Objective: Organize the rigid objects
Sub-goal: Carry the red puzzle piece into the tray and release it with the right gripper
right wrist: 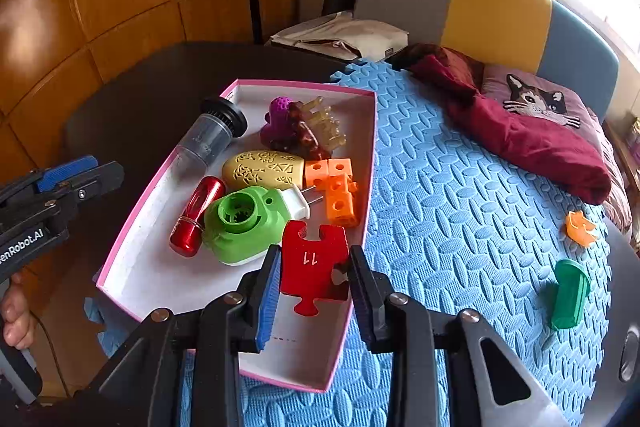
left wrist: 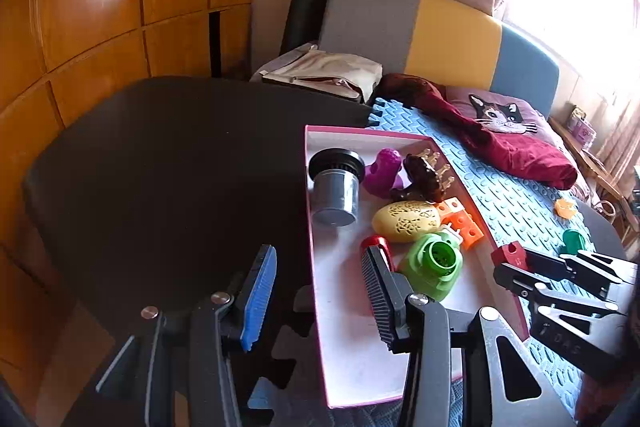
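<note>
My right gripper is shut on a red puzzle piece marked 11 and holds it over the near right part of a pink-rimmed white tray. The tray holds a grey cylinder, a yellow egg-shaped shell, orange cubes, a red capsule, a green plug-in device, a purple toy and a brown hair claw. My left gripper is open, its fingers either side of the tray's left wall without touching it. The left wrist view has the red piece at its right.
On the blue foam mat right of the tray lie an orange piece and a green piece. A maroon cloth and a cat cushion lie at the back. Dark table spreads left. A hand grips the left tool.
</note>
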Available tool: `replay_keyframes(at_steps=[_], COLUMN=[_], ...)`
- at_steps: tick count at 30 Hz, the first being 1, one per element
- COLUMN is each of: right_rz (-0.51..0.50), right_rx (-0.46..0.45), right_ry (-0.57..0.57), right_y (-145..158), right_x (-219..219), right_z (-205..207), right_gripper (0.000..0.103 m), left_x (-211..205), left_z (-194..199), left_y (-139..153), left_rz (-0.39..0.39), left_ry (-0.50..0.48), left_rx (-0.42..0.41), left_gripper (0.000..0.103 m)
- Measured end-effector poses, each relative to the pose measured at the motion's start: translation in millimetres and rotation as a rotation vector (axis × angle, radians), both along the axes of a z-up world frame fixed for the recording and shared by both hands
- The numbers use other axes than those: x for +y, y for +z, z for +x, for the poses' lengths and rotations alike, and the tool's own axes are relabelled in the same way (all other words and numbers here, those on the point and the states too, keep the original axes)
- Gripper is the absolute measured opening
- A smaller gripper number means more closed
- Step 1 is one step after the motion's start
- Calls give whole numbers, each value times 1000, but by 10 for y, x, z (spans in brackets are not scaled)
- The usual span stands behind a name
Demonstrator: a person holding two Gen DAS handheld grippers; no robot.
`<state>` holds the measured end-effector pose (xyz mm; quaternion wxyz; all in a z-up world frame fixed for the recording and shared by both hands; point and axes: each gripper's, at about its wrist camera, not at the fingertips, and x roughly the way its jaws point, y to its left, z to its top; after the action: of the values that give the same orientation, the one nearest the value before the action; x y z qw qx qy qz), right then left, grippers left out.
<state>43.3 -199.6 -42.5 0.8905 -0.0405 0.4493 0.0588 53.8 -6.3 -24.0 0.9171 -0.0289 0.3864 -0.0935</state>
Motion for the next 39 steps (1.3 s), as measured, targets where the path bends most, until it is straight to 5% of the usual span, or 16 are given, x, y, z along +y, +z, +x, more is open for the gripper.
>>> replay_keyframes(at_steps=[16, 39], right_rz=[-81, 120], right_rx=[39, -31], right_ry=[11, -87], right_y=[-416, -105], right_x=[138, -178], right_z=[234, -18], right_gripper=[32, 40], left_x=[110, 90], left_z=[38, -54], left_y=[-67, -29], left_rz=[7, 16], left_ry=[36, 25], left_rx=[23, 12], left_gripper=[43, 44])
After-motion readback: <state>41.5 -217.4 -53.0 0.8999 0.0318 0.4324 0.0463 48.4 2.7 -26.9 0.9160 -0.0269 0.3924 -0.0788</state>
